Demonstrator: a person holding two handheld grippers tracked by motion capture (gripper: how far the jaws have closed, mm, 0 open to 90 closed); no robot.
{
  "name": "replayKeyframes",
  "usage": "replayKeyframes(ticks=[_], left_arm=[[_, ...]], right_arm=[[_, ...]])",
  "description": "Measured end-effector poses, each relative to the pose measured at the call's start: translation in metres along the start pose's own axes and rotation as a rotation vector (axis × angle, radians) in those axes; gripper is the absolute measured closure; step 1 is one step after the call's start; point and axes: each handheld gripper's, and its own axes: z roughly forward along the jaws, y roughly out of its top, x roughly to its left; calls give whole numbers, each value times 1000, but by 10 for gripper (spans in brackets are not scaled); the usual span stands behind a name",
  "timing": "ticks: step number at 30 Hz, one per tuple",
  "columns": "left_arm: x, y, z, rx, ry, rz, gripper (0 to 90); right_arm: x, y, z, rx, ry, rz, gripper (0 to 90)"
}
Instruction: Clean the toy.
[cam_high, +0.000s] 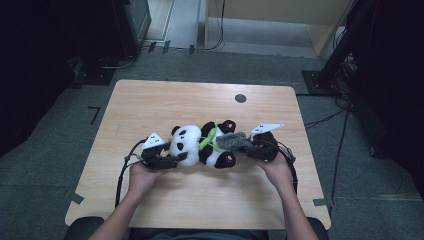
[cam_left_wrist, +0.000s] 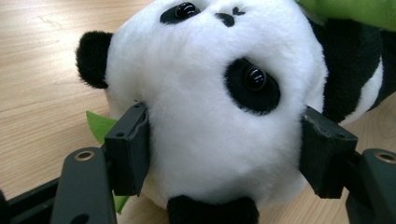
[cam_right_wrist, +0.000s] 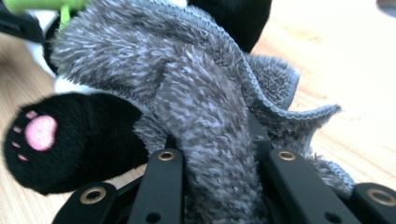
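Fingers of the left gripper (cam_left_wrist: 224, 154) clamp the plush panda (cam_high: 202, 144) by its head at centre frame on the table (cam_high: 150, 100); right gripper (cam_right_wrist: 219, 186) pinches a grey cloth (cam_right_wrist: 187, 93) against the body; apparently wiping; next, drag the cloth across the fur.

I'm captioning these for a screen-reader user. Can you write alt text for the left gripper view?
A plush panda's white head sits between the left gripper's two black jaws, which press its sides, on a light wooden table. A green leaf pokes out beneath.
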Motion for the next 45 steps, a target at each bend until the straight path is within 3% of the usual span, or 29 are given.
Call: replayKeyframes(ticks=[2, 5, 12, 17, 21, 24, 25, 29, 32, 41, 45], left_arm=[[0, 0, 0, 0, 0, 5, 280], [-1, 0, 0, -1, 3, 5, 280], [-5, 3, -1, 8, 15, 2, 280], [-5, 3, -1, 14, 12, 3, 279], [-6, 3, -1, 16, 10, 1, 280], [-5, 3, -2, 17, 9, 0, 280], [-5, 3, -2, 17, 8, -1, 280], [-5, 3, -2, 21, 8, 2, 281], [-5, 3, -2, 20, 8, -4, 281], [-6, 4, -2, 29, 16, 1, 286], [-7, 3, -2, 35, 21, 13, 291]], right_arm=[[2, 3, -5, -28, -6, -6, 752], [9, 11, -13, -83, 26, 16, 753], [43, 36, -27, -156, 76, -38, 753], [71, 50, -28, -166, 112, -92, 753], [89, 57, -18, -163, 137, -131, 753], [101, 60, -3, -132, 154, -156, 752], [109, 59, 9, -104, 138, -197, 752], [117, 56, 26, -77, 145, -210, 752], [121, 52, 38, -73, 118, -226, 751], [128, 32, 59, -130, 67, -258, 749], [131, 25, 62, -122, 47, -272, 752]])
